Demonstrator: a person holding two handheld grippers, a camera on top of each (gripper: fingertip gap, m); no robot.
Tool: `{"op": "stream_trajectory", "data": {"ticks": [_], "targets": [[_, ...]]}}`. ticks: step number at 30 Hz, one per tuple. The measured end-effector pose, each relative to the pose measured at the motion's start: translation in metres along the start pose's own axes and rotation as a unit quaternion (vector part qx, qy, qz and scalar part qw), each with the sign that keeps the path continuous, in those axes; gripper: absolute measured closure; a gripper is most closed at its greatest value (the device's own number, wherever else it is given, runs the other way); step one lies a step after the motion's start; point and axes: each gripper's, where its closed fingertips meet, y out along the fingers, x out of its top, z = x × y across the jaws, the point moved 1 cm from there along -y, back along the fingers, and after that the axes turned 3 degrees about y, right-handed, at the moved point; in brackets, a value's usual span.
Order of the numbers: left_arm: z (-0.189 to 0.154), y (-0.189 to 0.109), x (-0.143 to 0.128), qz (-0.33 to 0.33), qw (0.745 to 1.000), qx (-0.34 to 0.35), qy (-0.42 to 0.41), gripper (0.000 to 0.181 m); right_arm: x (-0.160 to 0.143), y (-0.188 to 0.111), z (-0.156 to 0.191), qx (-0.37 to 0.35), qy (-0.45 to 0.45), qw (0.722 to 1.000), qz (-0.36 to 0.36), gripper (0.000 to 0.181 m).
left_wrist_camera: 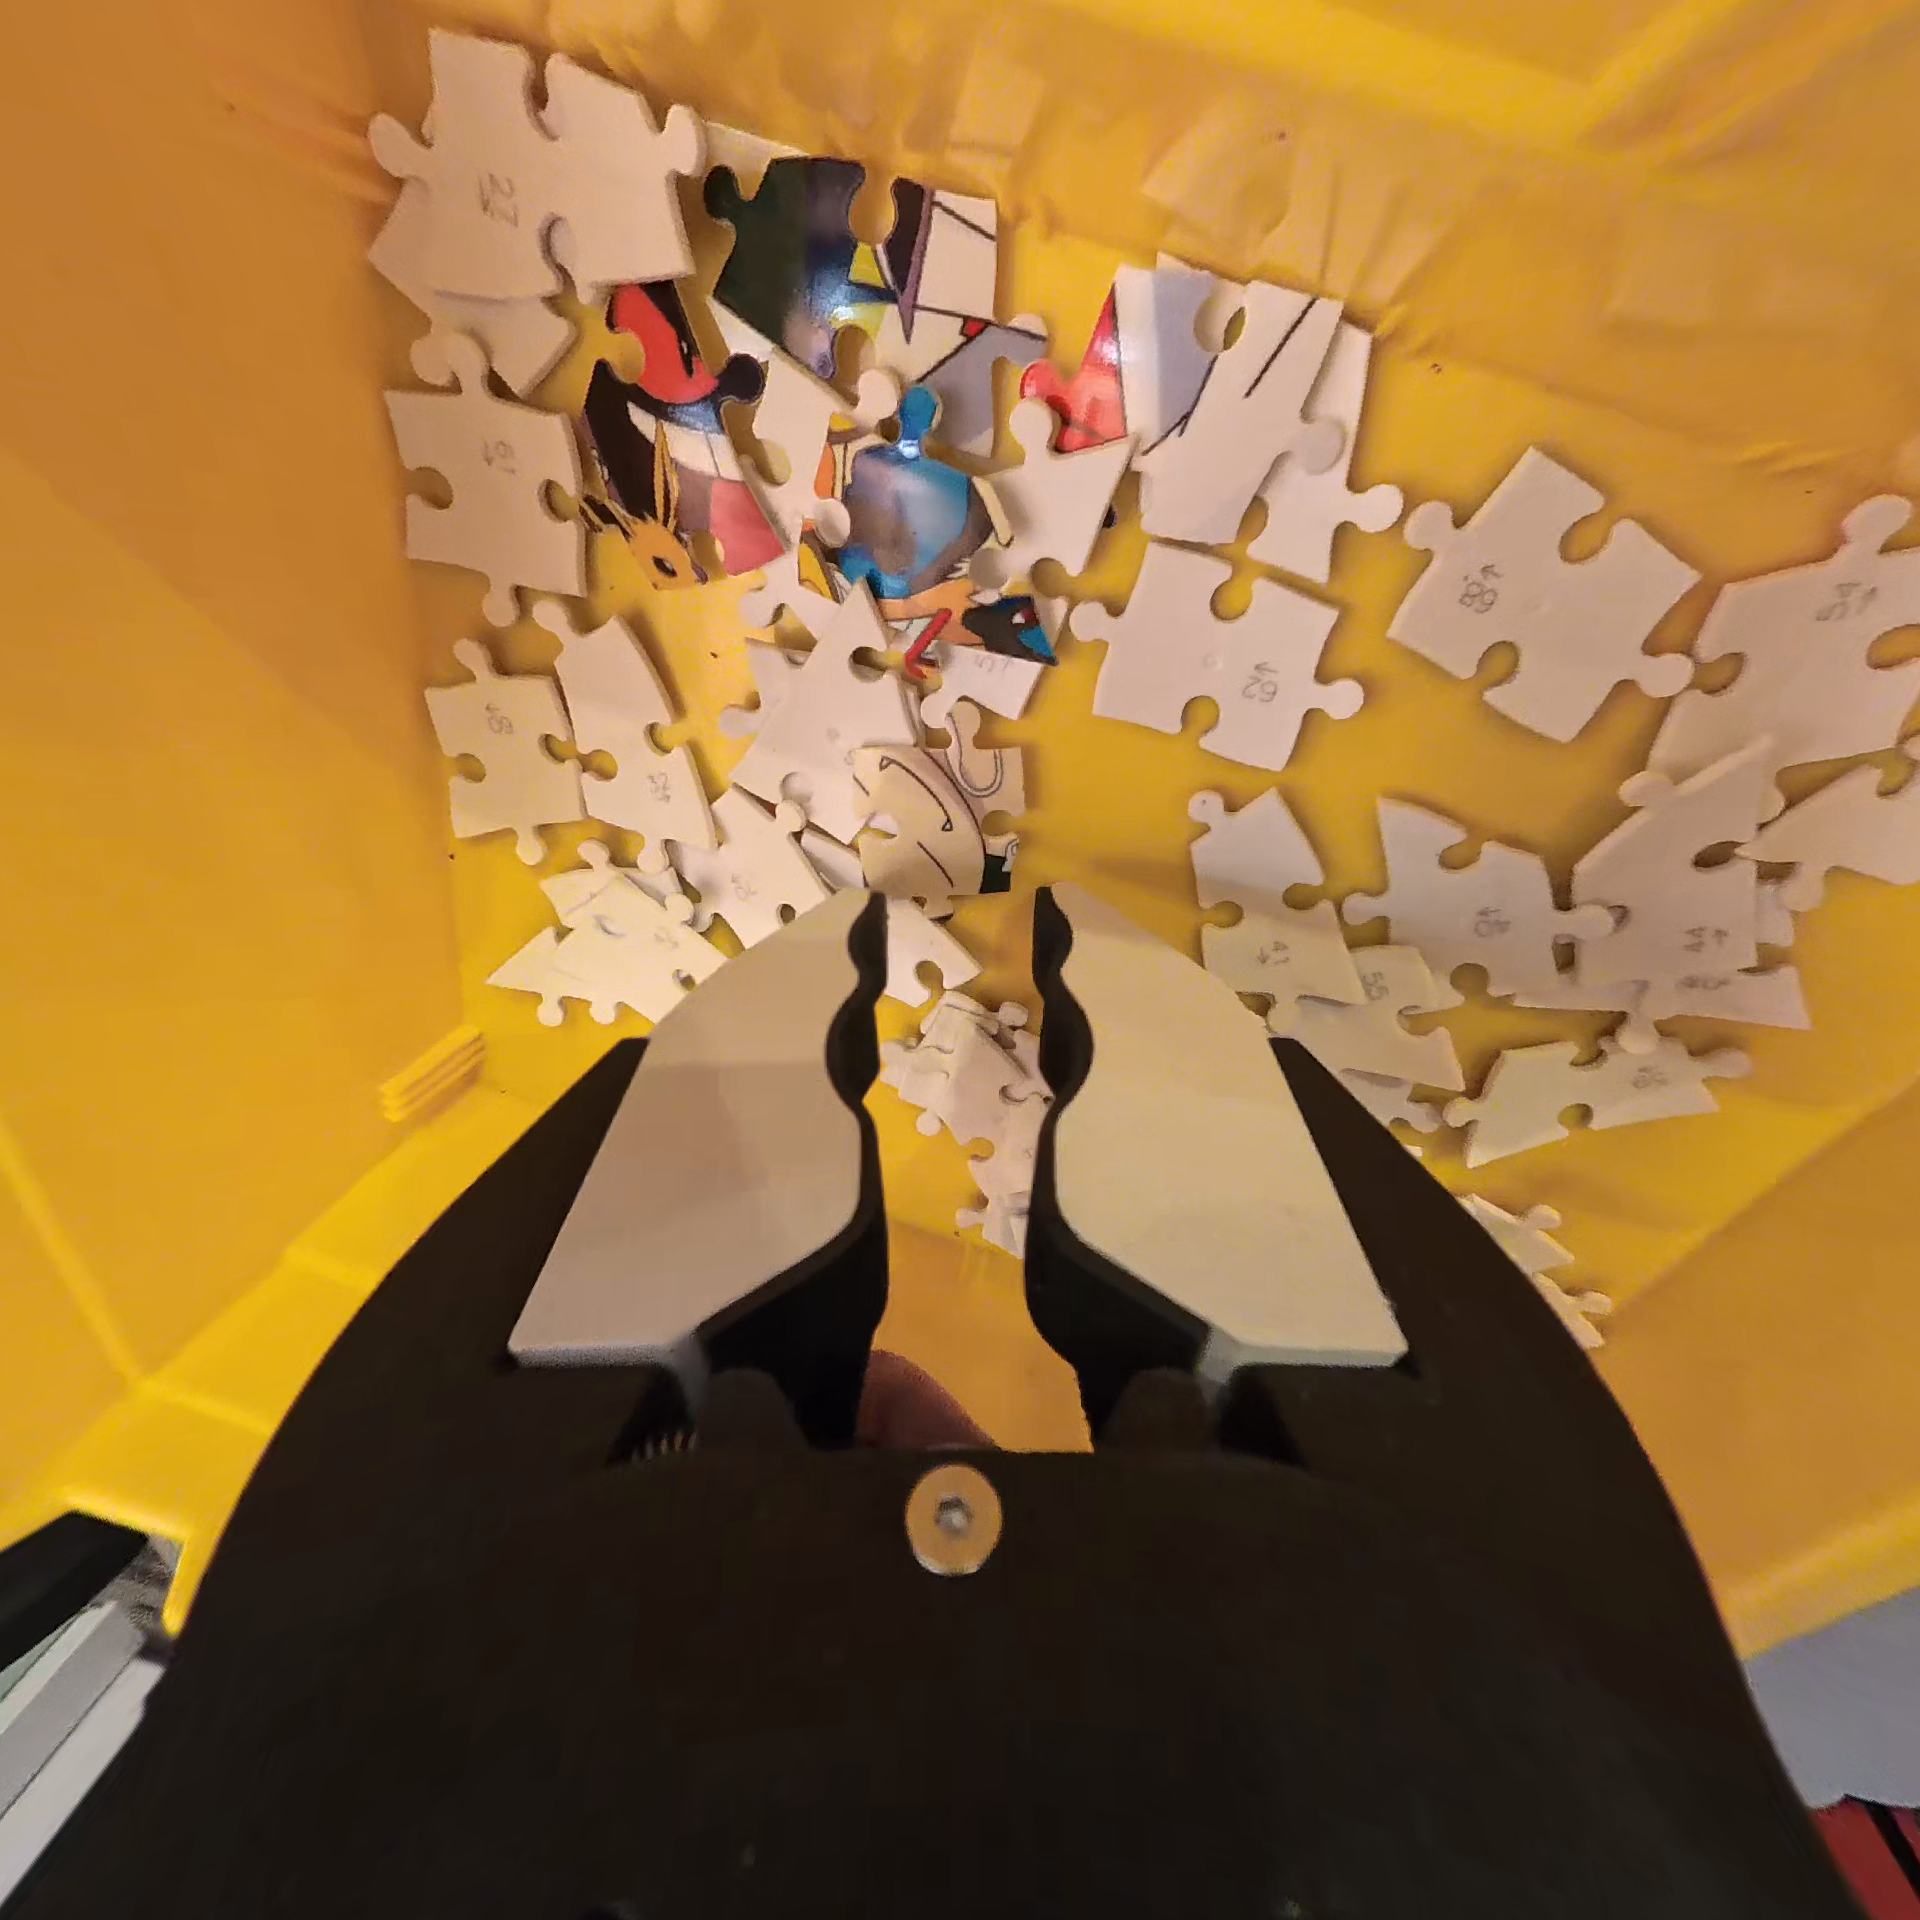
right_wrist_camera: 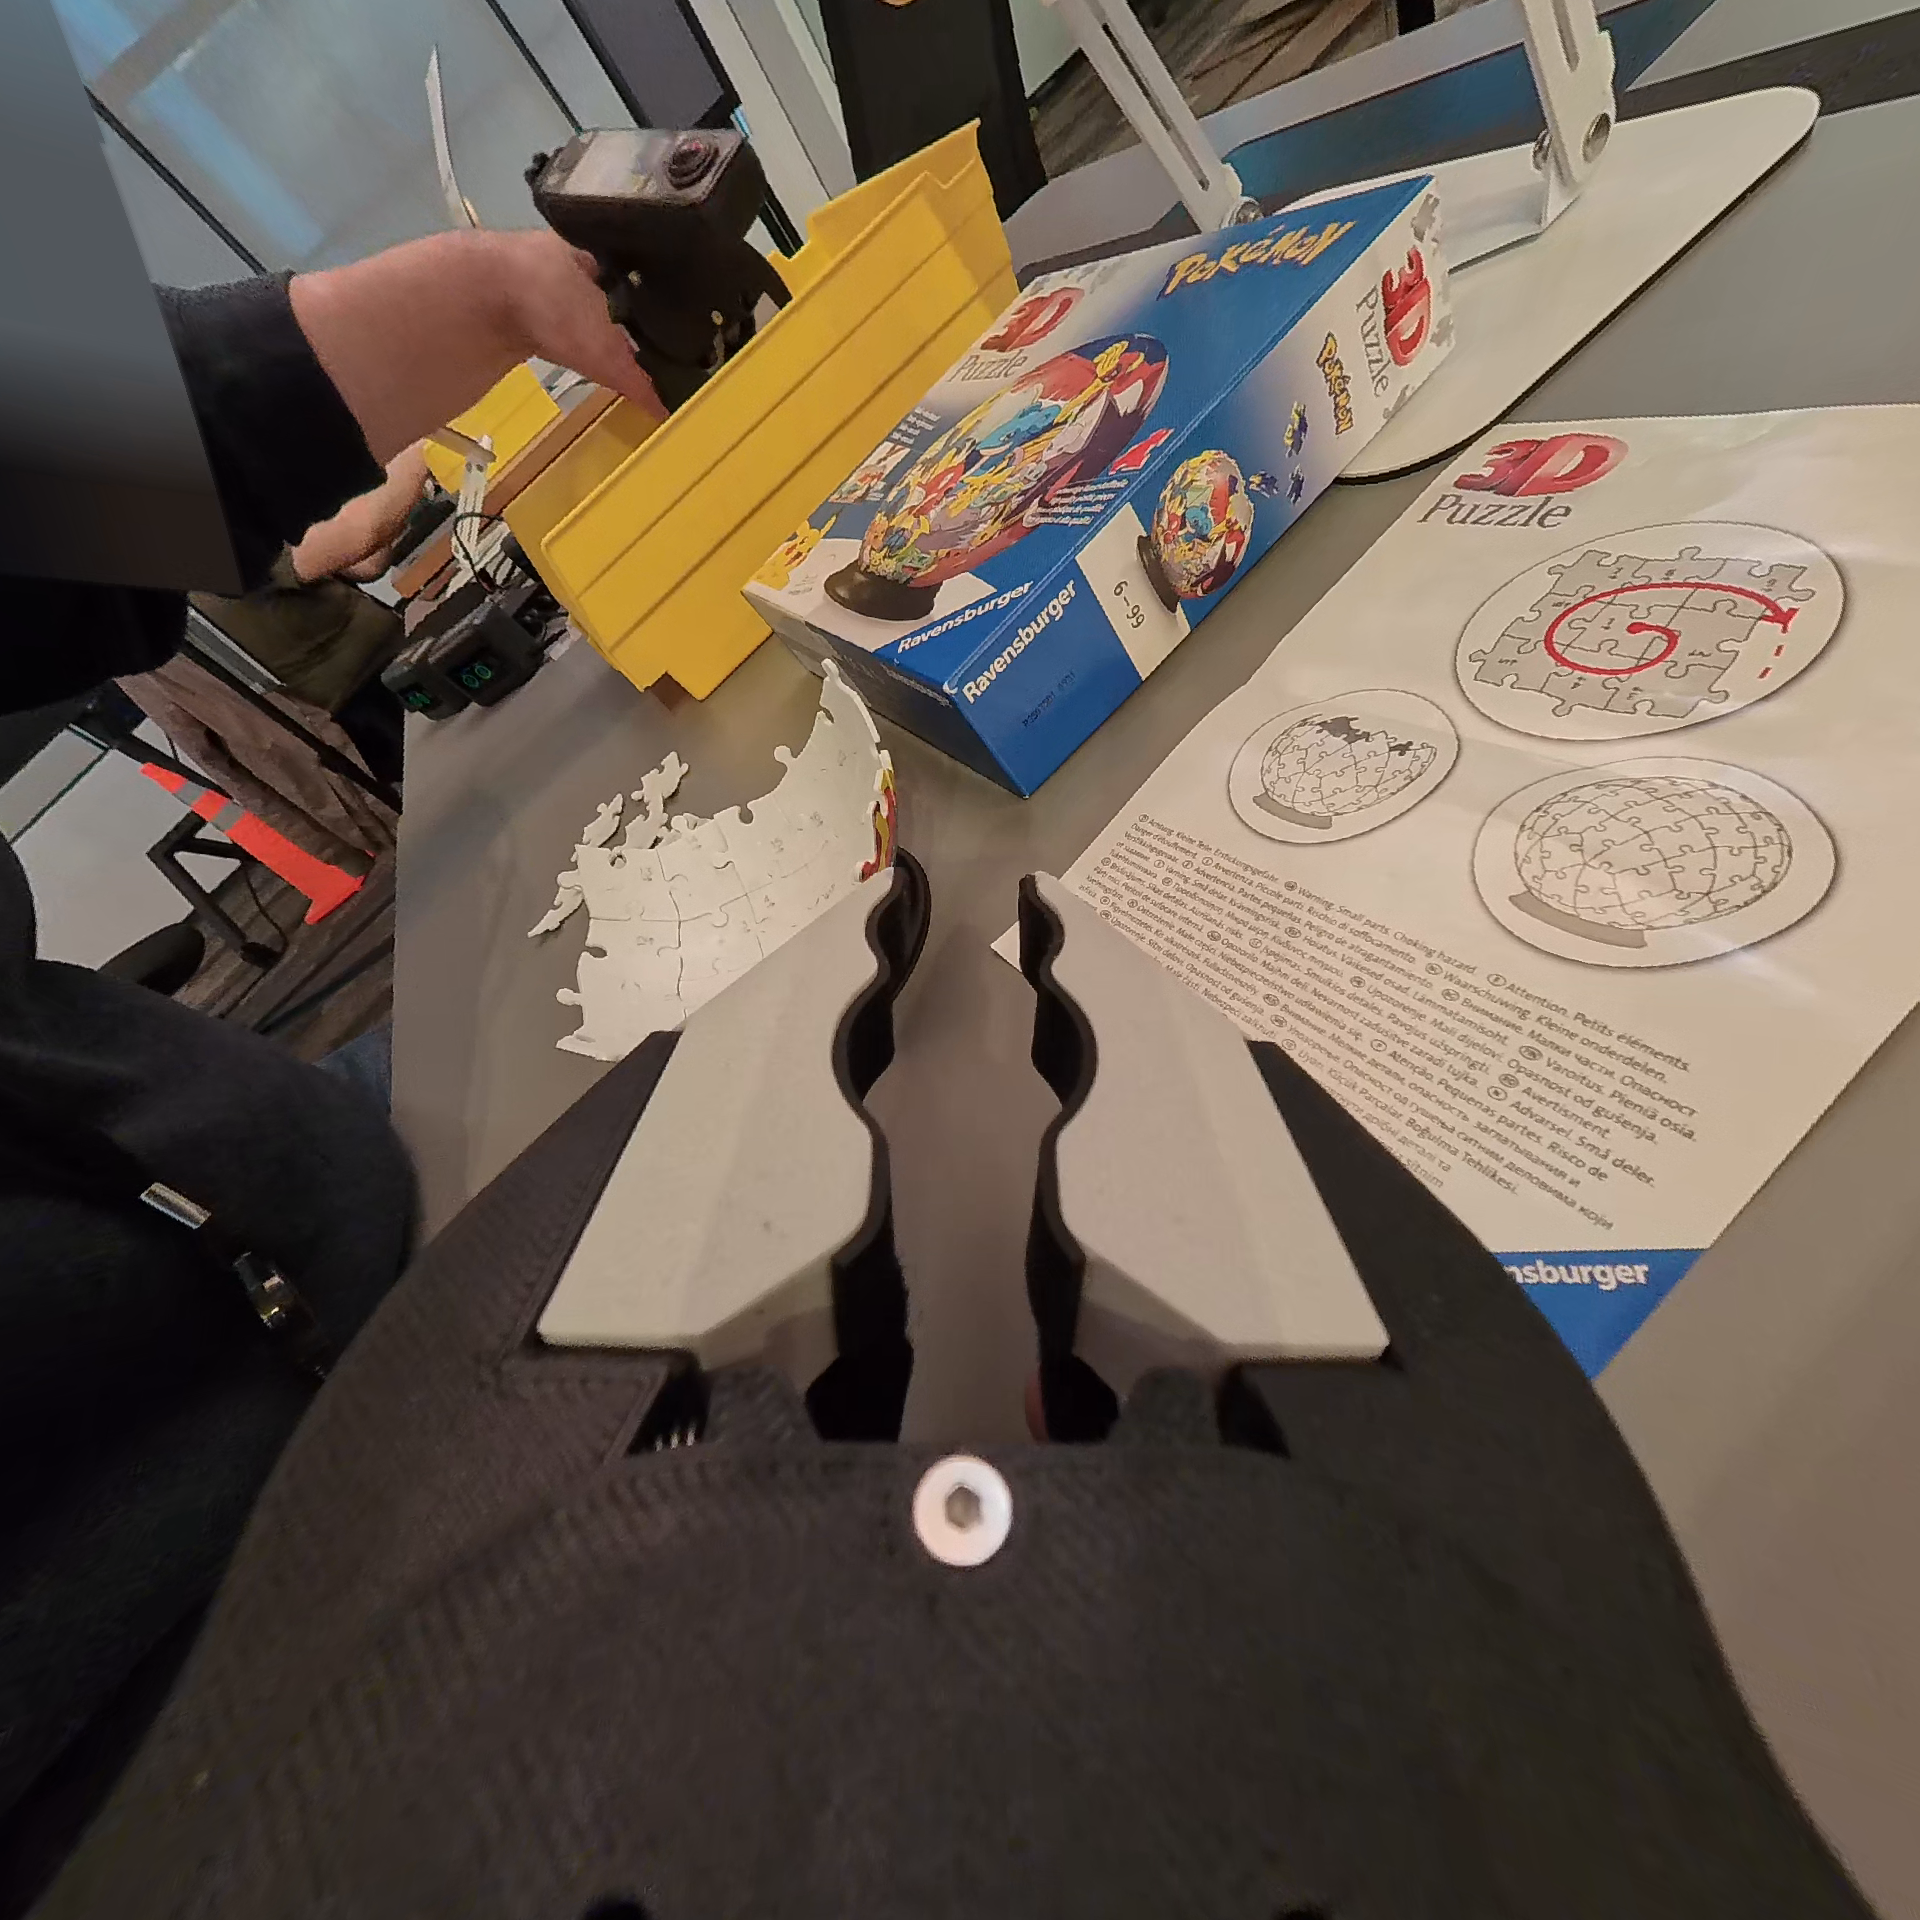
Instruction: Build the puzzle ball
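Grey-faced, black-edged fingers on the left claw are sitting parted with nothing between them, poking down into the yellow bin. Loose puzzle pieces are lying scattered and overlapping on the bin floor, mostly white backs up, a few glossy printed faces showing in the middle.

Pieces are looking thin, stiff, slightly curved, light; likely slick on the printed side. I'd be pinching one across its flat body from an exposed edge, not by a tab. A lone piece like the one right of centre is reading easier than anything in the stacked clusters.

Right claw is likewise spread and empty, hovering over the grey desk. Just beyond its tips the partial ball shell is resting on the desk, white inside facing up, rim jagged with free tabs. It's probably fragile: squeezing the wall could pop joints, so I'd be supporting it low.

Farther out: puzzle box, instruction sheet, white stand base.
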Motion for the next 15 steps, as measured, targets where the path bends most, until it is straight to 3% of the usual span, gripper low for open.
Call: {"op": "stream_trajectory", "data": {"ticks": [5,8,15], "targets": [[-0.0055,0.0009,-0.0004,-0.002,0.998,-0.055,-0.015,0.157,-0.0001,0.0000,0.0001,0.000,0.000,1.000,0.001,0.162],[-0.0009,0.0014,0.0007,-0.001,0.999,-0.049,-0.006,0.149,0.0002,-0.0003,0.0004,0.001,-0.001,1.000,-0.001,0.162],[-0.0058,0.0021,0.0071,-0.012,0.999,-0.050,0.005,0.177,0.0006,-0.0007,0.0009,0.003,0.000,1.000,-0.003,0.162]]}}
